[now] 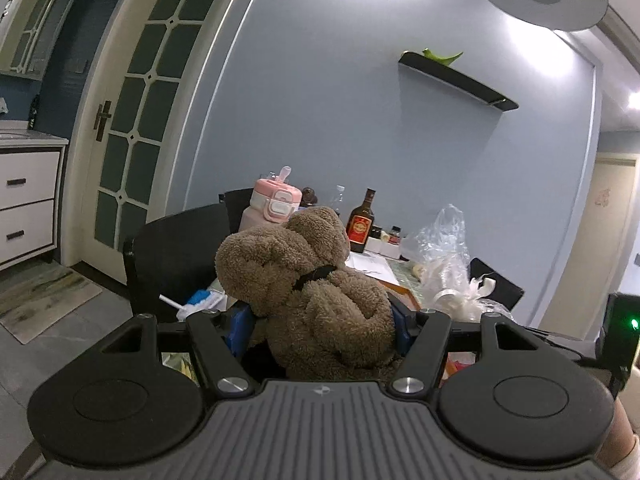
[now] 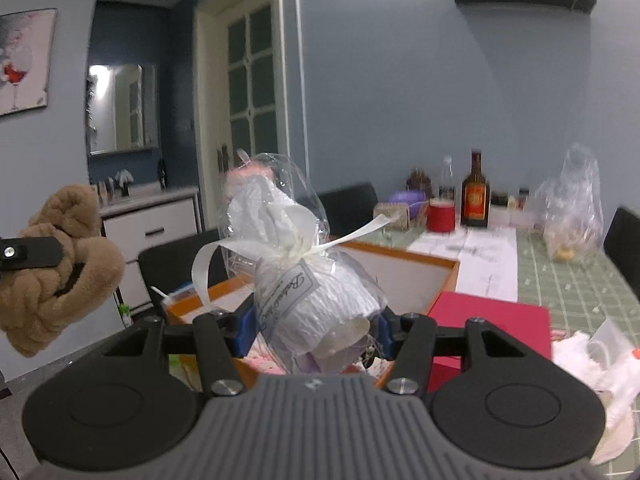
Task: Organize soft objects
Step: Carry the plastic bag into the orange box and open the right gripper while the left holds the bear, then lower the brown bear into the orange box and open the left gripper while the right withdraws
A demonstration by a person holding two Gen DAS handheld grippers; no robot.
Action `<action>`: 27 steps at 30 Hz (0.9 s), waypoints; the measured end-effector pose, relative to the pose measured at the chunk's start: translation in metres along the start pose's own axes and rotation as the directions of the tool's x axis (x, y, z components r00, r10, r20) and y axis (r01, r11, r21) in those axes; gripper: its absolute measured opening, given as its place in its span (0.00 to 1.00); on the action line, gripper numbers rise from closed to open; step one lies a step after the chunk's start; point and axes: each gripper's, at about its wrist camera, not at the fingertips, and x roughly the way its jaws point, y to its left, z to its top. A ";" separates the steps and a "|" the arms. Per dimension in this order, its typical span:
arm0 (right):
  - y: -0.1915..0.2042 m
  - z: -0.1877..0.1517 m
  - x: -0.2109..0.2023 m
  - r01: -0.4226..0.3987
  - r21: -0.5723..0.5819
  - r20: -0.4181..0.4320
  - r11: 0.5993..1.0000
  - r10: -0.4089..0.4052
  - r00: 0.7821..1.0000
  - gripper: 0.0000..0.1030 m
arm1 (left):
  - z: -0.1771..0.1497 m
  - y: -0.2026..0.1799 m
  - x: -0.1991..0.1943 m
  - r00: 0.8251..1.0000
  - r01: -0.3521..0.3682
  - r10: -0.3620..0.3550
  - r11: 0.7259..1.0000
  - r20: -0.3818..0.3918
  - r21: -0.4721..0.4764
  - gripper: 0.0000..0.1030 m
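Two soft things are being carried in the air at once. A brown plush toy is clenched between the blue pads of the left gripper, held up clear of the table, with a black strap seen across its body. In the right wrist view the same toy is seen at the far left, off the table's left edge. A white towel roll wrapped in clear film, tied with a cream ribbon and bearing a small label, is grasped by the right gripper, its blue pads pressed on either side of the roll. It is held above the near end of an open orange box, which lies at the table's near left corner. A red flat box is seen just beside the orange box, on its right. White cloths are heaped at the near right edge. At the far edge a brown bottle with a red label, a red tin and a clear plastic bag are lined up. A pink flask is seen behind the toy, and black chairs are drawn up along the left edge.
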 end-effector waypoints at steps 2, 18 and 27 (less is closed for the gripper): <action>-0.007 0.004 0.019 -0.014 0.042 -0.044 0.999 0.016 0.999 0.54 | 0.005 -0.001 0.011 1.000 0.000 0.001 1.000 -0.013 0.017 0.73; 0.005 0.016 0.153 -0.083 0.113 -0.383 0.990 0.121 0.916 0.53 | 0.008 0.014 0.036 0.992 -0.088 0.094 0.993 -0.087 0.080 0.73; 0.017 0.025 0.140 -0.090 0.034 -0.325 0.995 0.096 0.941 0.97 | 0.011 0.021 0.034 0.986 -0.130 0.140 0.986 -0.093 0.102 0.73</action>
